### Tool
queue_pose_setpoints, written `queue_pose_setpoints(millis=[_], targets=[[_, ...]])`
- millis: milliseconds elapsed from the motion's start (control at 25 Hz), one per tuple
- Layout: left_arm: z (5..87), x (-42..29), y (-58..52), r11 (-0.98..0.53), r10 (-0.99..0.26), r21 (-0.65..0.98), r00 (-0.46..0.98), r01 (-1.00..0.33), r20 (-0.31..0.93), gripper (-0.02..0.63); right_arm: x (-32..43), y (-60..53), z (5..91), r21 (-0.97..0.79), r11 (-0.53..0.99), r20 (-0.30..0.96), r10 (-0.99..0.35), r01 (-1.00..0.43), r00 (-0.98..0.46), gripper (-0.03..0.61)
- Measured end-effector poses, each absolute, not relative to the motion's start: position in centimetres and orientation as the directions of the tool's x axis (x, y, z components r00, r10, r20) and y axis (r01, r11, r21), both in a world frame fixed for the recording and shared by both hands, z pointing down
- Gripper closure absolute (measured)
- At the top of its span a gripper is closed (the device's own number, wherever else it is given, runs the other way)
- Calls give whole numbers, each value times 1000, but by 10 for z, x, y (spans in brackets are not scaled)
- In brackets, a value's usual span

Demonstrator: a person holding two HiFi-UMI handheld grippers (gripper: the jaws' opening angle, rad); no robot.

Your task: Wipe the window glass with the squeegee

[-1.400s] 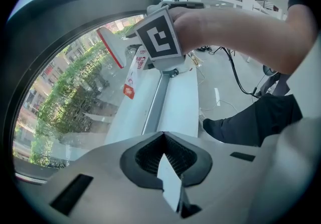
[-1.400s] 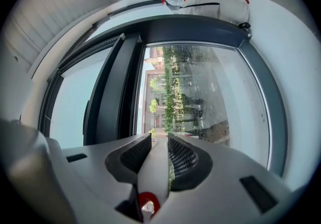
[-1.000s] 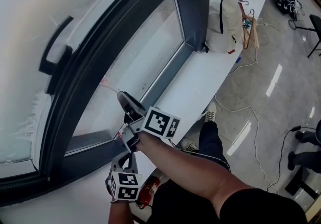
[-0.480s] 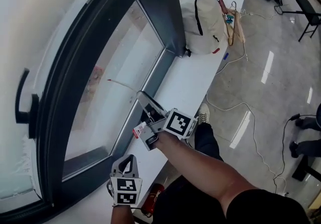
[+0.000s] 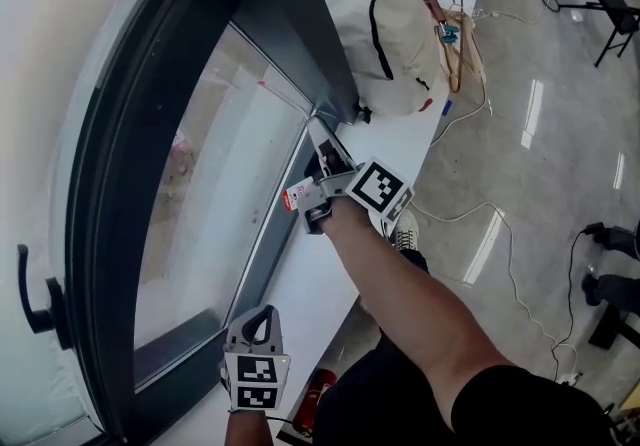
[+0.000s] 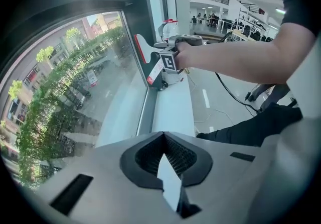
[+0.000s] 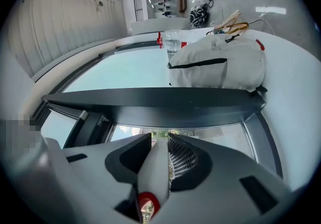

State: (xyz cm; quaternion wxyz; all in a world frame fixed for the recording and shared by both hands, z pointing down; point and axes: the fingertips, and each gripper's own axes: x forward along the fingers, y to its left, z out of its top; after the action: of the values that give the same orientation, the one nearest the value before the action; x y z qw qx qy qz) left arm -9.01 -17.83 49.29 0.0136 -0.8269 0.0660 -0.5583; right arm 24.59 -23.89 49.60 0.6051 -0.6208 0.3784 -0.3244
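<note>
My right gripper (image 5: 323, 167) is shut on the white handle of the squeegee (image 5: 300, 196), which carries a red-and-white tag. Its thin blade (image 5: 285, 94) lies against the window glass (image 5: 220, 194) near the pane's far corner by the dark frame. In the right gripper view the handle (image 7: 155, 168) sits between the jaws, pointing at the frame bar. The left gripper view shows the squeegee (image 6: 149, 53) ahead, its red edge on the glass. My left gripper (image 5: 262, 318) hovers low over the near end of the sill, shut with nothing in it (image 6: 163, 136).
A beige bag (image 5: 395, 34) and wooden hangers (image 5: 455, 29) lie on the white sill (image 5: 330, 274) just beyond the squeegee. A dark window handle (image 5: 38, 296) sticks out at the left. Cables (image 5: 500, 234) trail on the floor, and a red canister (image 5: 320, 389) stands below the sill.
My right gripper has drawn the squeegee along the glass from the near end of the pane to its far corner by the bag. The left gripper stayed low by the sill.
</note>
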Motion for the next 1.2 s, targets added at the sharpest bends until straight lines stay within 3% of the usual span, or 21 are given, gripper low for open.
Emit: queue_pose_setpoints(millis=[480,1200], targets=[[504,-72,-193,-988,-110,-69,330,-136,937,614,300,-288,515,-996,39,-75,-859,-80,507,486],[503,-93,-188,-985,-119,-70,327,-157,937,614,253,-285,512,-994,102,-108,-872,-39,477,486]])
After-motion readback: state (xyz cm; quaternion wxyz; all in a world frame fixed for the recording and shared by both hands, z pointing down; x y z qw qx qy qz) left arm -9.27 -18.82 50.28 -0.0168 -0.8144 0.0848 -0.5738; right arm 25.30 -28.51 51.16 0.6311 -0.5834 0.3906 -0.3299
